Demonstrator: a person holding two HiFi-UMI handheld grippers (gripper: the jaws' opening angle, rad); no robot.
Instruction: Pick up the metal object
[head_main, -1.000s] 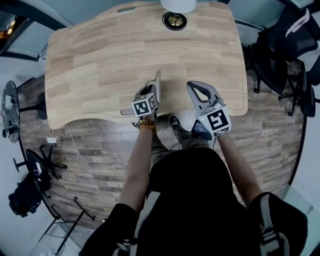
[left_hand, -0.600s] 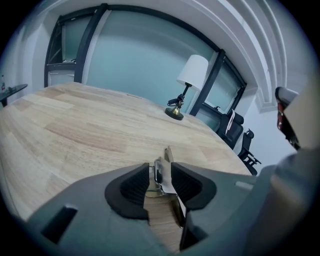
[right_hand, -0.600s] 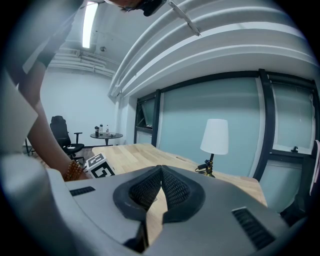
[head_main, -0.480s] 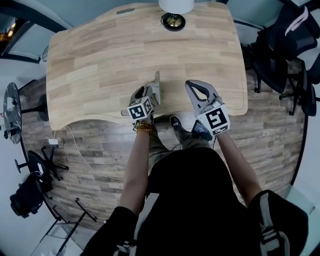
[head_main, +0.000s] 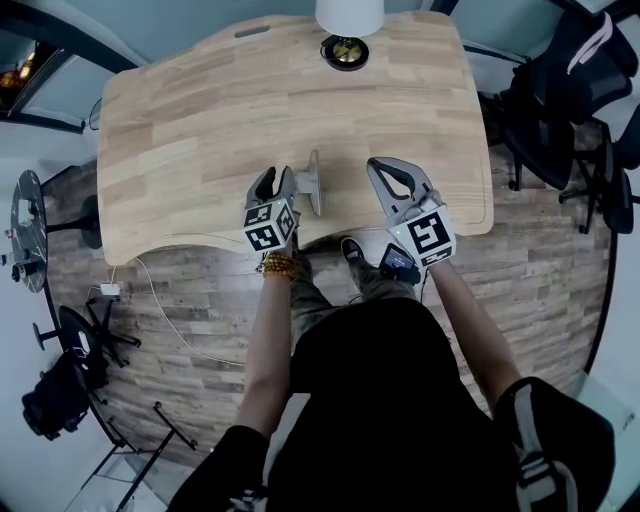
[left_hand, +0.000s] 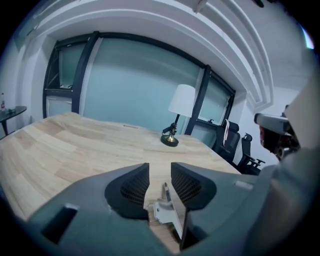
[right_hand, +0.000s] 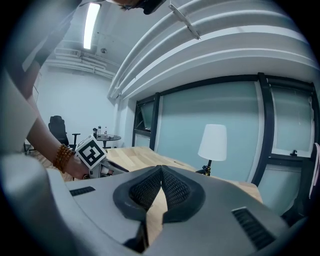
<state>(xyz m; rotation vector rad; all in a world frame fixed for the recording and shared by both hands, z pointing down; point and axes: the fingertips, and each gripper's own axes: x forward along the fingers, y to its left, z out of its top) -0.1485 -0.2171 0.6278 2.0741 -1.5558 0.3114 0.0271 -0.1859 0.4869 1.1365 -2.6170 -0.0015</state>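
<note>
Metal object (head_main: 313, 183) standing thin and upright on the surface (head_main: 200, 120), close to the near edge and just right of the left hand-held gripper (left_hand: 160, 175). Jaws there spread wide, just now parted, with the piece showing low in the gap yet pressed by neither pad. Right hand-held gripper (right_hand: 161, 175) pressed together on nothing. Likely to topple if clipped by one jaw on a skewed approach, or to skid off the near edge toward the floor. Plenty of bare wood beyond, with only a lamp (head_main: 348, 30) at the far rim and chairs (head_main: 560, 110) well off to the right.
</note>
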